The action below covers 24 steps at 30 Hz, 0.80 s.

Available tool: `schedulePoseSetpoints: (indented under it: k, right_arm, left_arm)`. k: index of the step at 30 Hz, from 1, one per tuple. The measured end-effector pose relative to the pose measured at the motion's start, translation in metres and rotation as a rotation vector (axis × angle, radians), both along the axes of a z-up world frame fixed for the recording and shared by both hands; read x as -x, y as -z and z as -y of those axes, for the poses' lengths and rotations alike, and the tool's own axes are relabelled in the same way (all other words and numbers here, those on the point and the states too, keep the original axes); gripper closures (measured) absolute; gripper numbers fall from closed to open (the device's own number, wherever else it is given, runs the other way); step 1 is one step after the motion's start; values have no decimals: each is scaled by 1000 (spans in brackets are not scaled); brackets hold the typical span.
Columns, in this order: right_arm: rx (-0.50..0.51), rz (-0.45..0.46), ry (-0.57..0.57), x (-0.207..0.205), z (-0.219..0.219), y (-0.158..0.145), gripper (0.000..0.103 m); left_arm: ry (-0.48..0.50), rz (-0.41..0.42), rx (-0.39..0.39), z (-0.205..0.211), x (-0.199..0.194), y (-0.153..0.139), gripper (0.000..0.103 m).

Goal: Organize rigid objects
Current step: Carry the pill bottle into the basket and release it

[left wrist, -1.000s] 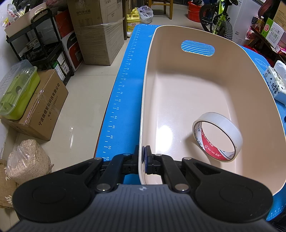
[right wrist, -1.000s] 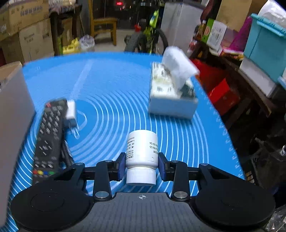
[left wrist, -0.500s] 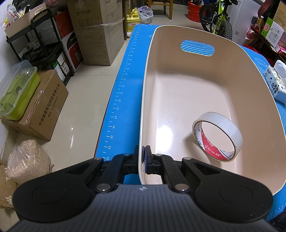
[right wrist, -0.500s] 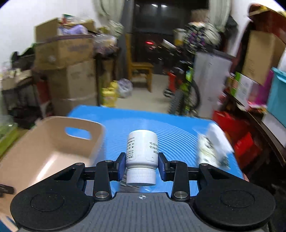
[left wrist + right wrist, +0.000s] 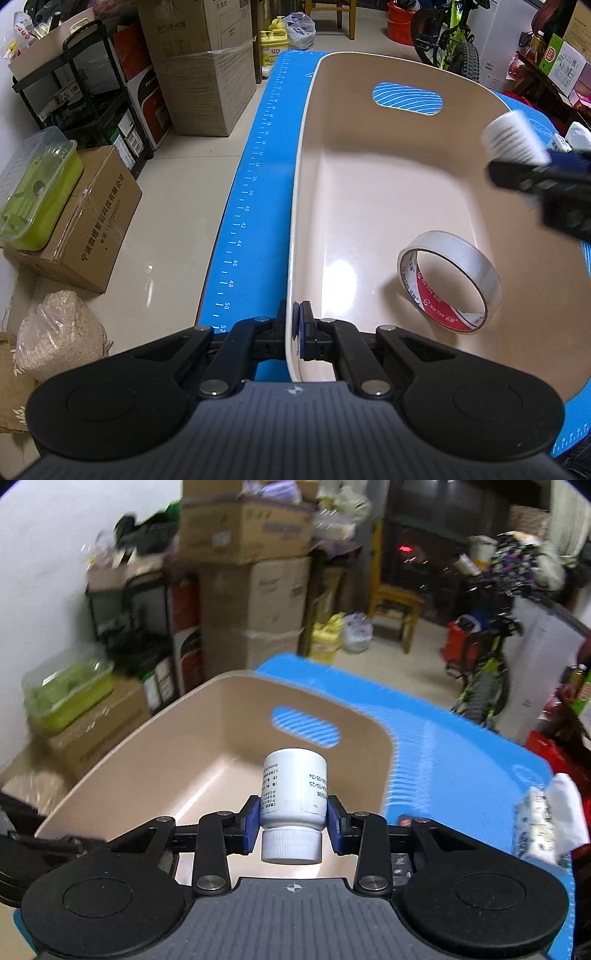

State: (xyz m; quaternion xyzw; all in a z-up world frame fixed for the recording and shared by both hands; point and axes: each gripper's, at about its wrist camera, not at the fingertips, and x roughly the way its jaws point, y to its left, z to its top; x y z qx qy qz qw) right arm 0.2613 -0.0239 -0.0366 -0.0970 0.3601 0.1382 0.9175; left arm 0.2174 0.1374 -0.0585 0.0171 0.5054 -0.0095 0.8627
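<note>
A beige plastic bin [image 5: 306, 155] stands on the blue mat [image 5: 258, 177]. My left gripper [image 5: 295, 334] is shut on the bin's near left rim. A roll of clear tape [image 5: 448, 284] lies inside the bin at the right. My right gripper [image 5: 293, 825] is shut on a white pill bottle [image 5: 293, 797], cap toward the camera, and holds it above the bin [image 5: 155, 746]. In the left wrist view the bottle [image 5: 511, 138] and the right gripper's fingers [image 5: 517, 177] show blurred over the bin's right rim.
A tissue box [image 5: 543, 823] lies on the mat [image 5: 461, 760] to the right of the bin. Cardboard boxes [image 5: 199, 66], a black shelf [image 5: 77, 92] and a green container [image 5: 33, 188] stand on the floor at the left. A bicycle [image 5: 480, 668] stands behind.
My right gripper has swung left with the pill bottle, from over the mat to above the bin, and now shows in the left wrist view. The left gripper has not moved.
</note>
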Motion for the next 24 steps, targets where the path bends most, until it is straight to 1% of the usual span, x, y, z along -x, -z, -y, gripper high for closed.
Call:
schedulePoseSetpoints:
  k: [4, 10, 12, 15, 19, 20, 21, 24]
  right_arm:
    - [21, -73, -9, -7, -13, 17, 59]
    - [80, -178, -19, -17, -28, 42, 59]
    - [95, -194, -23, -18, -33, 45, 59]
    - [85, -228, -9, -23, -31, 44, 59]
    - [117, -240, -18, -22, -32, 47, 59]
    - [122, -239, -18, -21, -32, 48, 57]
    - [127, -235, -16, -19, -32, 49, 52]
    - [115, -226, -15, -20, -32, 47, 50]
  left_arm:
    - [1, 0, -1, 0, 0, 0, 97]
    - [2, 0, -3, 1, 0, 0, 97]
    - [2, -1, -3, 0, 0, 1, 97]
    - [4, -1, -6, 2, 0, 0, 97]
    - [5, -1, -6, 2, 0, -1, 97]
    - [5, 0, -6, 2, 0, -1, 97]
    - [5, -1, -7, 3, 0, -1, 97]
    - [6, -1, -8, 3, 0, -1, 97]
